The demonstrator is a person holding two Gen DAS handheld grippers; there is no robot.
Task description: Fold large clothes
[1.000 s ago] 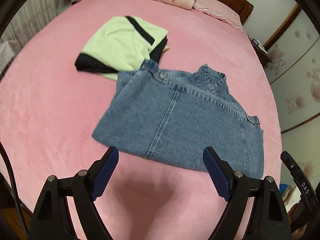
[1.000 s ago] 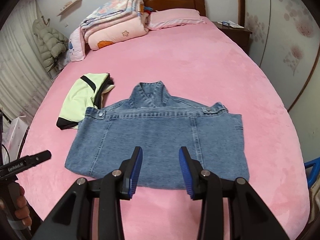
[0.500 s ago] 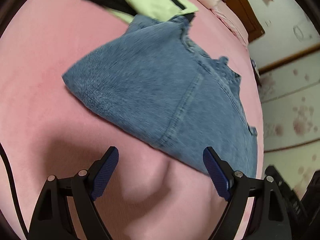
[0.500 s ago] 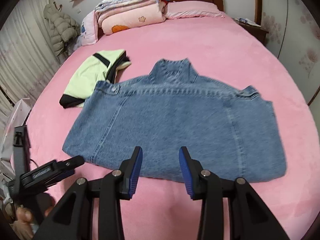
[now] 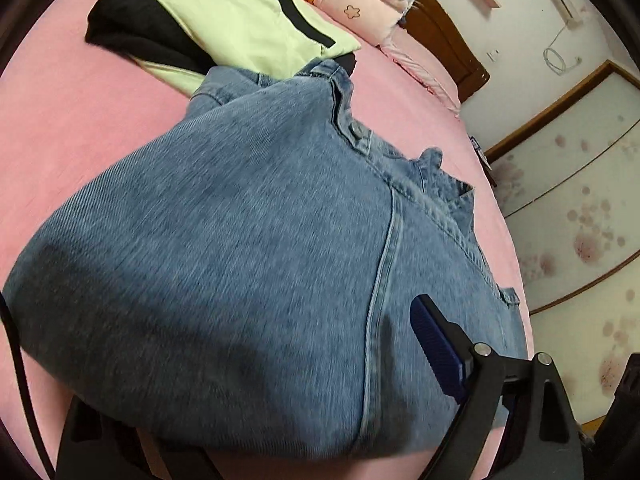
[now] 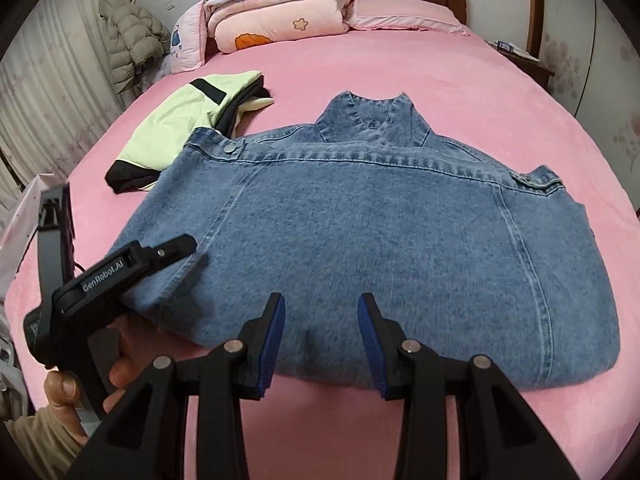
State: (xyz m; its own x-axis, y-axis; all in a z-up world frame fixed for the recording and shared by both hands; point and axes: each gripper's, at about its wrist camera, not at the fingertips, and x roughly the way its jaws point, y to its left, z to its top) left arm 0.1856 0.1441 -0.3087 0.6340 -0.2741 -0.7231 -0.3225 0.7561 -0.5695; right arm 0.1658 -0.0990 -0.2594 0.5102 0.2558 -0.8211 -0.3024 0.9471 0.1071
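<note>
On the far left of the pink bed (image 6: 400, 64) lies a folded green and black top (image 6: 176, 128), with the corner of the blue denim jacket (image 6: 380, 248) resting on its edge. The jacket lies flat across the middle of the bed, long side running left to right, collar pointing away toward the pillows and bottom edge nearest the person. The left gripper (image 6: 160, 256) is at the jacket's near left corner. Its jaws have just been opening wider, and one finger (image 5: 434, 346) sits over the cloth while the other is hidden under the edge, so the cloth is between them but not pinched yet. The right gripper (image 6: 322, 340) hovers just over the middle of the bottom edge, part-way open and holding nothing. The left one is nearer to a grab; the likely next move is lifting this near edge toward the collar.
</note>
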